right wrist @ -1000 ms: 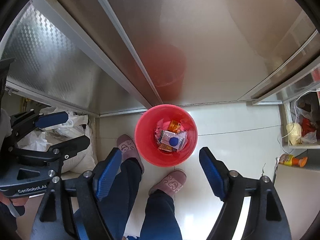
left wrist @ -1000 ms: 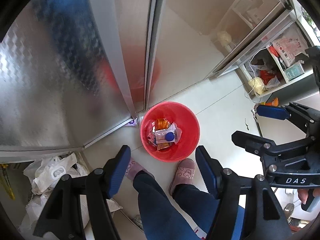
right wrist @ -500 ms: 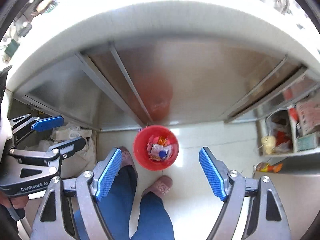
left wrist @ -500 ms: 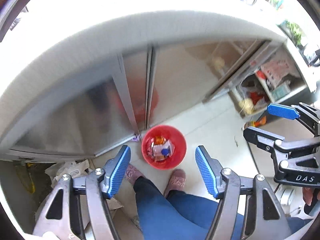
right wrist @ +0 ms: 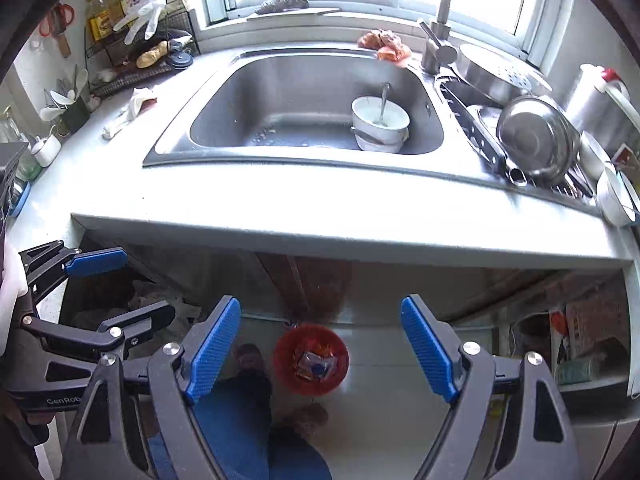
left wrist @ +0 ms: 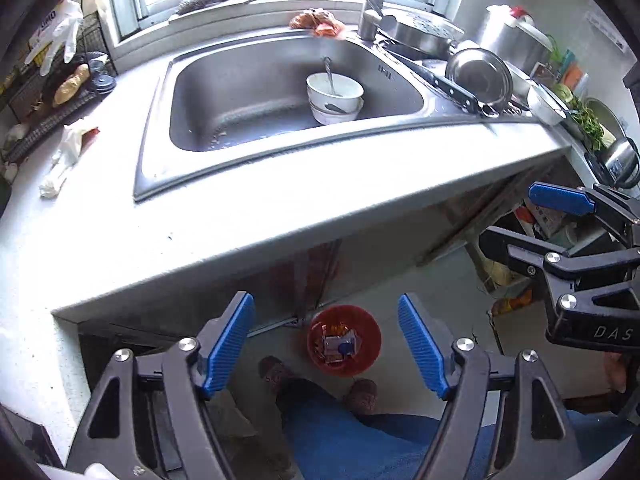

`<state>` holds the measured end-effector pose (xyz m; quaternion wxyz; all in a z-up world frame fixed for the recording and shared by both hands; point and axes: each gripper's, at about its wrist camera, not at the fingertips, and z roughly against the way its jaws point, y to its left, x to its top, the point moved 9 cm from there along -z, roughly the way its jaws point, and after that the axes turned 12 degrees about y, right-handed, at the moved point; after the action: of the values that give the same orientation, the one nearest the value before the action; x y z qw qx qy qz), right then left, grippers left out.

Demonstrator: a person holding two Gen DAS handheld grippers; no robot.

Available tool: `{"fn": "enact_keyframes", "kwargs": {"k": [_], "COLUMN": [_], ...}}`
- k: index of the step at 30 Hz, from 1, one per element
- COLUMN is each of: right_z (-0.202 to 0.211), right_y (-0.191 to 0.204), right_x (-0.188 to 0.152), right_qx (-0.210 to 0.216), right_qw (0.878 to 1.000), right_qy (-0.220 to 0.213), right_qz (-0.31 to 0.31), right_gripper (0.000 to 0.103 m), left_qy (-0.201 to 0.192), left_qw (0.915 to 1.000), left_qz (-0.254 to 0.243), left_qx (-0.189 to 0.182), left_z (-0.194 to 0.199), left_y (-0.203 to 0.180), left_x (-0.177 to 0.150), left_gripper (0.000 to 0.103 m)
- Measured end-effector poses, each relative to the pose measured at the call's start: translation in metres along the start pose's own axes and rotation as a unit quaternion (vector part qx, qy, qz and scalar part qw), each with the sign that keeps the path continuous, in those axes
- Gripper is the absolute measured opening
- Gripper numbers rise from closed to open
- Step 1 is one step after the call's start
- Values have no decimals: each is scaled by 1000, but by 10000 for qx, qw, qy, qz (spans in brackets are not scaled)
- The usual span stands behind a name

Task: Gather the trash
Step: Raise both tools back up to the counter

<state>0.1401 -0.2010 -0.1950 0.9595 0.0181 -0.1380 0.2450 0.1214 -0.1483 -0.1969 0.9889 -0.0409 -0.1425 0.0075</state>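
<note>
Both hand-held grippers, left hand-held gripper [left wrist: 326,346] and right hand-held gripper [right wrist: 320,348], are empty, their jaws opening. I see the red bin [left wrist: 344,340] low in frame on the floor, wrappers inside. A second ago it filled my view; now the tabletop [left wrist: 248,216] shows, with crumpled tissue [left wrist: 64,156] at left, probably next.

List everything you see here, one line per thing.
bin: one, red, on the floor below the counter, wrappers inside
sink: one, steel, set in the counter
bowls: two, white, stacked in the sink, spoon in the top one
crumpled wrapper: one, white, counter left of the sink
pan: one, steel, right of the sink
slippers: two, pink, beside the bin
left gripper: blue pads, opening, nothing between
right gripper: blue pads, opening, nothing between
</note>
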Motion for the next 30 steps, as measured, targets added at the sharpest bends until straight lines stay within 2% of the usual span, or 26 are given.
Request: {"fn": "enact_keyframes", "kwargs": {"k": [7,14,25,30], "right_z": [11,12,6,-1], "right_y": [22,44,103,131], "right_x": [39,87,185,219], "right_qx": [109,272,311,405], "right_qw": [9990,9976,9939,9920], "right_qy": [-205,-215,-387,-414], "right_qz": [386,596,987,1120], "right_gripper": [84,84,84,84], "left_qy": [-96,-113,-450,-516], "left_qw": [9994,9984,9942,9921], "left_qz": [110,363,753,919], "left_qx": [306,409,630,684], "left_z": [29,42,65,71], "left_y": [38,92,204,252], "left_x": [21,43,99,116], "left_gripper": [78,83,83,83]}}
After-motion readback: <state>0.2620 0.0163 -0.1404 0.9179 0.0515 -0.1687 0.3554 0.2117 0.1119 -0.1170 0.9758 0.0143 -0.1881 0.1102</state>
